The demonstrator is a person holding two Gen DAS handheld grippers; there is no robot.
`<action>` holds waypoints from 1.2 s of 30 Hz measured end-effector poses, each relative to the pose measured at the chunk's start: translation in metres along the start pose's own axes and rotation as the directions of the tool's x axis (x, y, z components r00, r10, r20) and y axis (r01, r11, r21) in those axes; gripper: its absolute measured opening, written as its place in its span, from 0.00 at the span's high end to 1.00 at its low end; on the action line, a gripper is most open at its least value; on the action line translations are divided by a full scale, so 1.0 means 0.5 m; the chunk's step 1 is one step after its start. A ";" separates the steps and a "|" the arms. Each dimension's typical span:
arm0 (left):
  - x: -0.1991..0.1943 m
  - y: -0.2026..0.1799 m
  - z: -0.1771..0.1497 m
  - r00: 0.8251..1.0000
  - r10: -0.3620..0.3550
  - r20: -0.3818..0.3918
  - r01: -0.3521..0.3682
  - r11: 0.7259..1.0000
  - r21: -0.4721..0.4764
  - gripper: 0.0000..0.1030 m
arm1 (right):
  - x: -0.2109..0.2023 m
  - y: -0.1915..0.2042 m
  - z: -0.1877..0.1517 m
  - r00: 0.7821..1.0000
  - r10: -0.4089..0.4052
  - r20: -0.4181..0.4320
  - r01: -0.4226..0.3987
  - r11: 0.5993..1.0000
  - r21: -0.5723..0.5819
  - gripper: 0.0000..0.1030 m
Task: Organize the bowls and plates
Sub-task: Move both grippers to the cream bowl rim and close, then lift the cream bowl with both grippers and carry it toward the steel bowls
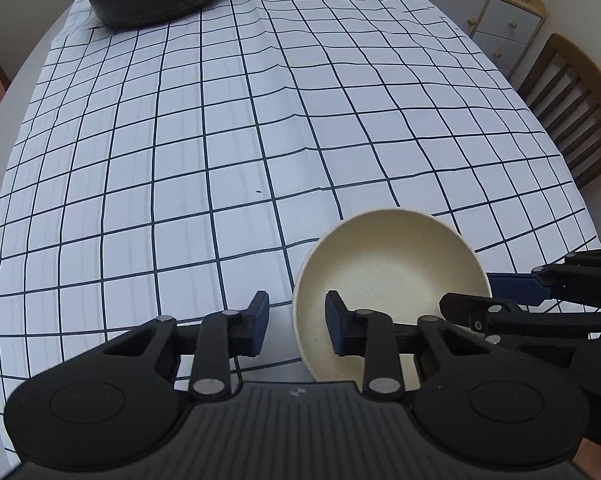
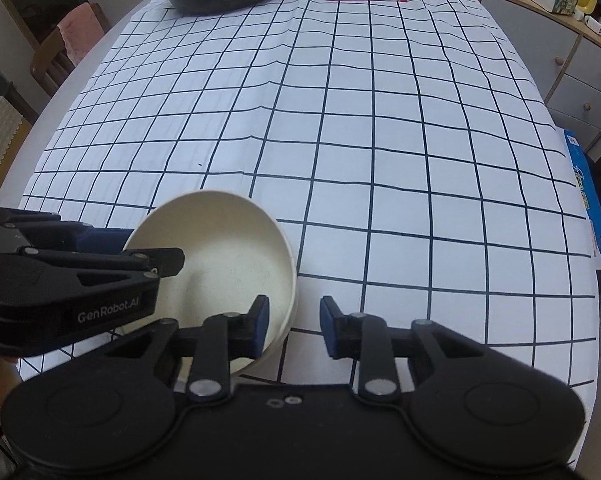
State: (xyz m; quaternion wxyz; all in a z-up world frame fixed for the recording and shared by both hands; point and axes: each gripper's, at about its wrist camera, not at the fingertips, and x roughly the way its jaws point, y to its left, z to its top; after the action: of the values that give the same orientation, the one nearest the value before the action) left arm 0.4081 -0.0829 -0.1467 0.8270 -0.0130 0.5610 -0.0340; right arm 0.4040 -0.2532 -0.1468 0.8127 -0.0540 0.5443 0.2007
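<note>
Left gripper [image 1: 296, 316]: jaws narrowed but not clamped, set astride the left rim of the cream bowl [image 1: 392, 268]. The outer pad stands outside the wall with a strip of checked tablecloth [image 1: 180, 160] showing between pad and rim, and the inner pad hangs inside the bowl. No contact visible on either face, so nothing is held yet. The bowl sits near the front edge of the table, directly between the two tools and apparently resting on the cloth, though whether its base is fully down I cannot tell. It is empty. It is round, so it has no long axis to align to, and only the rim line matters. Right gripper [image 2: 292, 316]: mirror arrangement, one pad inside the bowl and one outside the right rim, with cloth visible in the gap beside the outer pad; likewise part-open and empty. Judgement: the wall already lies between each pair of pads and neither hand is nearer than the other. The next move should need only closure on opposite rims, kept even to avoid tipping.
</note>
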 end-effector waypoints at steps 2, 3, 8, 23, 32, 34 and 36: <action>-0.001 0.001 0.000 1.000 0.002 -0.007 -0.002 1.000 0.005 0.81 | -0.001 0.001 0.000 1.000 -0.005 -0.004 0.005 1.000 0.003 0.80; -0.001 0.000 0.000 1.000 0.005 -0.008 -0.005 1.000 0.010 0.82 | -0.002 0.001 0.000 1.000 -0.007 -0.005 0.007 1.000 0.006 0.80; -0.005 0.002 -0.005 1.000 0.026 0.002 -0.026 0.999 0.026 0.92 | -0.004 0.009 0.000 1.000 -0.016 -0.008 0.016 1.000 0.007 0.90; -0.055 -0.022 -0.036 1.000 0.006 0.018 -0.007 0.997 0.078 0.96 | -0.043 0.018 -0.018 0.998 -0.064 0.016 0.063 0.998 0.010 0.95; -0.154 -0.028 -0.056 0.998 -0.009 0.055 0.003 0.994 0.113 0.96 | -0.130 0.038 -0.028 0.997 -0.053 0.060 0.051 0.998 0.038 0.96; -0.174 -0.025 -0.066 0.998 -0.013 0.064 0.005 0.992 0.123 0.96 | -0.151 0.049 -0.037 0.995 -0.058 0.076 0.056 0.998 0.030 0.96; -0.193 -0.022 -0.079 0.998 -0.015 0.069 0.006 0.992 0.128 0.96 | -0.169 0.061 -0.047 0.994 -0.064 0.088 0.062 0.998 0.022 0.96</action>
State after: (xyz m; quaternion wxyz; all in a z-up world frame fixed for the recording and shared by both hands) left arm 0.3356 -0.0861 -0.0711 0.8451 0.0359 0.5284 -0.0737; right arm 0.3446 -0.2552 -0.0756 0.8424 -0.0542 0.5078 0.1720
